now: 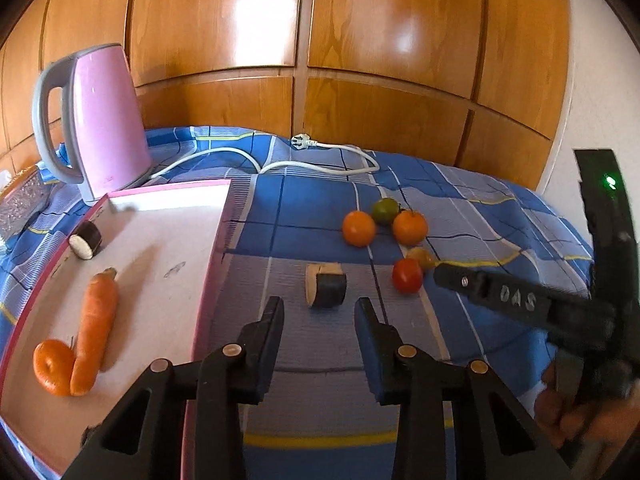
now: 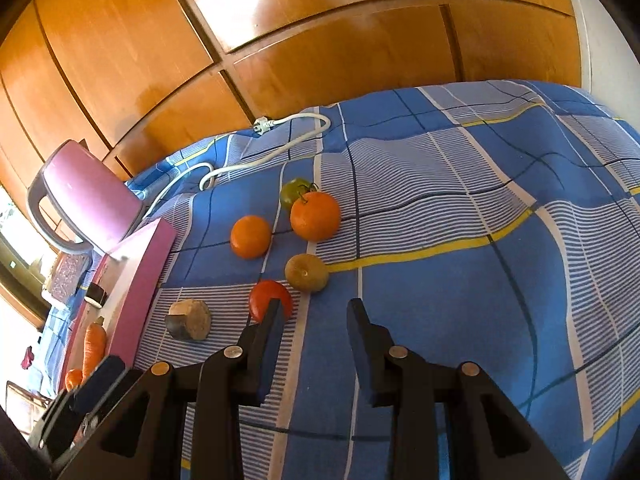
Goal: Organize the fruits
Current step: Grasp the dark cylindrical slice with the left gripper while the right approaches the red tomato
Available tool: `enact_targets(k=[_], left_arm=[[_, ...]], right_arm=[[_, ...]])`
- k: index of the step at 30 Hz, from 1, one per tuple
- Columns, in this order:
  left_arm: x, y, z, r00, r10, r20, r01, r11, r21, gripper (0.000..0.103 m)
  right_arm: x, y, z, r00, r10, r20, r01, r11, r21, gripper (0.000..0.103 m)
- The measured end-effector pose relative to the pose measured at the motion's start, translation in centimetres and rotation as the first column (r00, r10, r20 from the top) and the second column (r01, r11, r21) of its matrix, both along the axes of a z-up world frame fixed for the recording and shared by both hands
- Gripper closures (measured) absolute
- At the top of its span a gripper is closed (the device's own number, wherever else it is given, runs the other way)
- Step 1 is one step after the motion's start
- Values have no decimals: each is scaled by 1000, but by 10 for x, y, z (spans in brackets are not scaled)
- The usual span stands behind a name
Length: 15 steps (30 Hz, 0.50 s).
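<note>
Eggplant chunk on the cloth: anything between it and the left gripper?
Nothing visible. The eggplant chunk lies on bare blue cloth just ahead of the open left gripper; the red tomato sits off to its right.

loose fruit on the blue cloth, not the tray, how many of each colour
orange: 2, one left of the other
green: 1, behind the orange pair
red: 1, partly behind a finger of the right gripper
yellow-brown: 1
total: 5
The dark-skinned cut chunk on the cloth is not counted.
</note>
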<state>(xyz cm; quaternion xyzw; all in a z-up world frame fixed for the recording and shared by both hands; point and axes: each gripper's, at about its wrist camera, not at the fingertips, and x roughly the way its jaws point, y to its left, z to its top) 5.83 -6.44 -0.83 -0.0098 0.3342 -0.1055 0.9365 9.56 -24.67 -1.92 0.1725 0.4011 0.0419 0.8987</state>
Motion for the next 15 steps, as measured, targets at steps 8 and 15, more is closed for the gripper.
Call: enact_targets(k=[8,15], left_arm=[[23,-5,-5,999,0,-41,0,1000,-16,66],[46,-6,-13,995,-7,-95,4,1000,-30,65]], right_arm=[[3,20,1,996,89,17,-88,995,-42,70],[11,25,-3,995,98,7,-98,993,-60,70]])
